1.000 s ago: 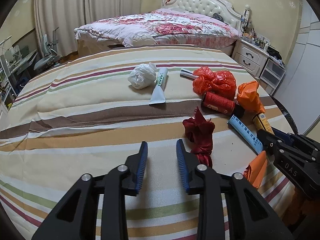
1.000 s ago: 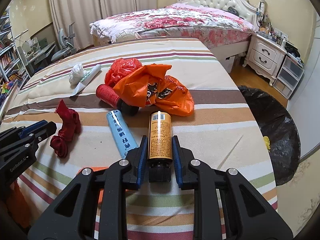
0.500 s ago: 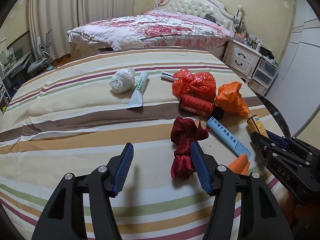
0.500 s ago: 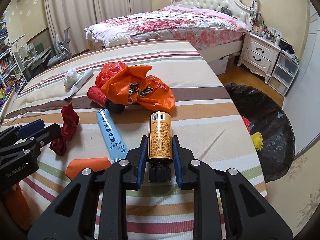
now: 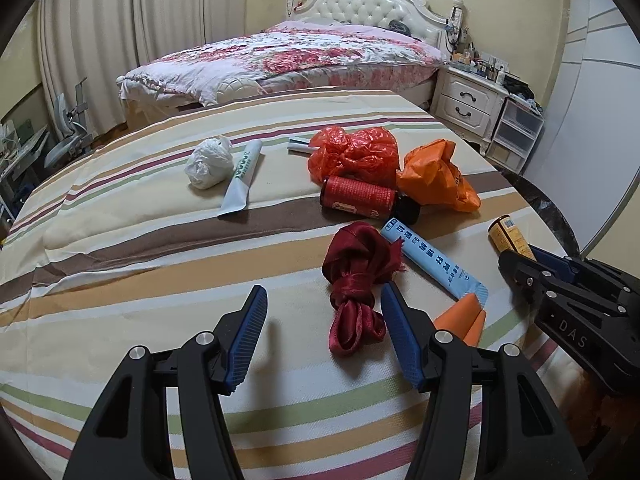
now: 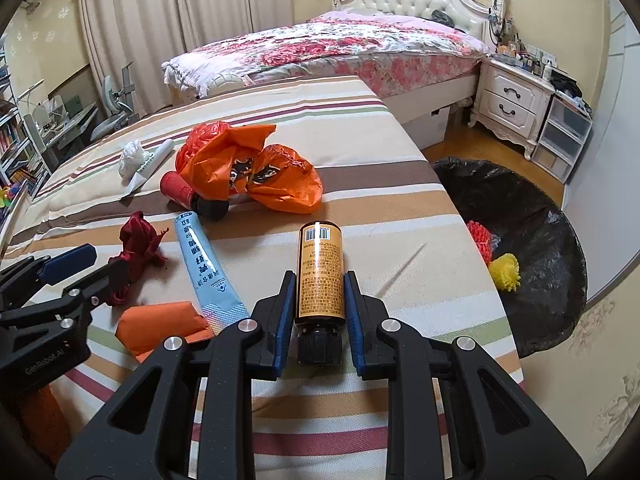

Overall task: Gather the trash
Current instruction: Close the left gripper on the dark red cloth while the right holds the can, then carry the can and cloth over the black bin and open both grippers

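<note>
My left gripper (image 5: 323, 292) stands open over the striped cloth (image 5: 140, 240). A knotted dark red ribbon (image 5: 354, 276) lies between its jaws, close to the right finger, and the pads do not press on it. My right gripper (image 6: 320, 280) is shut on a yellow bottle (image 6: 320, 248) with a black cap, held lengthwise above the cloth. In the left wrist view the right gripper (image 5: 520, 254) and the yellow bottle (image 5: 506, 234) show at the right edge. The left gripper (image 6: 105, 260) shows at the left of the right wrist view.
A blue tube (image 5: 432, 258), a red can (image 5: 358, 198), orange bags (image 5: 436, 176), a white wad (image 5: 210, 162), a white tube (image 5: 242, 178) and an orange folded piece (image 6: 160, 320) lie on the cloth. A black trash bag (image 6: 540, 240) stands open on the floor to the right.
My left jaws have spread wider and the left gripper has slid right, so the red ribbon now lies between them. My right gripper has carried the bottle a little toward the black bag.
</note>
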`<state>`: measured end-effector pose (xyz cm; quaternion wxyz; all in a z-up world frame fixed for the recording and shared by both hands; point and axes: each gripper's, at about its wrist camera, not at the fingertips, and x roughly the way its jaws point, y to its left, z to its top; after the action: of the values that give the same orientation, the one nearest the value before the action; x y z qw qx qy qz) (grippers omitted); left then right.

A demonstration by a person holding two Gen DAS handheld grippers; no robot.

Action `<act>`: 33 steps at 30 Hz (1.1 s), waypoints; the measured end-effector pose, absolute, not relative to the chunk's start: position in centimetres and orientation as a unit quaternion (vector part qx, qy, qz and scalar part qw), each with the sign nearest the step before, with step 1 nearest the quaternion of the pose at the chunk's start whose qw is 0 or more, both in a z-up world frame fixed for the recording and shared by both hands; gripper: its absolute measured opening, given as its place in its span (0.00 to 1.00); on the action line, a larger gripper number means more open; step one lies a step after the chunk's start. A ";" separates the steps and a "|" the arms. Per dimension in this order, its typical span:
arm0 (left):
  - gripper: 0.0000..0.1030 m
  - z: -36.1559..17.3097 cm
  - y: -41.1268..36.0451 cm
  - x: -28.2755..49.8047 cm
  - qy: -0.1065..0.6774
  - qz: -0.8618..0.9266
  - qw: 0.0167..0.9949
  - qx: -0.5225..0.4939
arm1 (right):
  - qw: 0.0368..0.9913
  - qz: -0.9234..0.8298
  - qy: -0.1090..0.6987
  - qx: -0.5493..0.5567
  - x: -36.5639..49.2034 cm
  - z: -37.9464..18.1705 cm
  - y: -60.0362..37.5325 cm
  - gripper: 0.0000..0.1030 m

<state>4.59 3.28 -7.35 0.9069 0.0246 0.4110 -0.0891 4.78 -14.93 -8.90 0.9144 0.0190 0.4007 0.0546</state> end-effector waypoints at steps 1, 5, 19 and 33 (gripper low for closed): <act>0.54 -7.6 3.2 4.7 0.414 -0.090 0.906 0.027 | 0.915 0.055 0.400 0.019 4.8 -8.9 -14.9 0.23; 0.42 -8.0 3.1 4.8 0.423 -0.092 0.901 0.023 | 0.916 0.055 0.397 0.016 4.7 -9.0 -14.9 0.23; 0.21 -8.2 2.8 4.4 0.413 -0.098 0.905 0.025 | 0.920 0.050 0.390 0.005 4.2 -9.3 -14.6 0.23; 0.20 -6.5 3.0 3.3 0.376 -0.084 0.922 0.016 | 0.922 0.053 0.383 0.012 3.9 -9.1 -14.9 0.23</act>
<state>3.26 2.97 -6.48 0.9225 0.0160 0.3763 -0.0843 3.92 -14.92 -9.14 0.9220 0.0120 0.3835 0.0531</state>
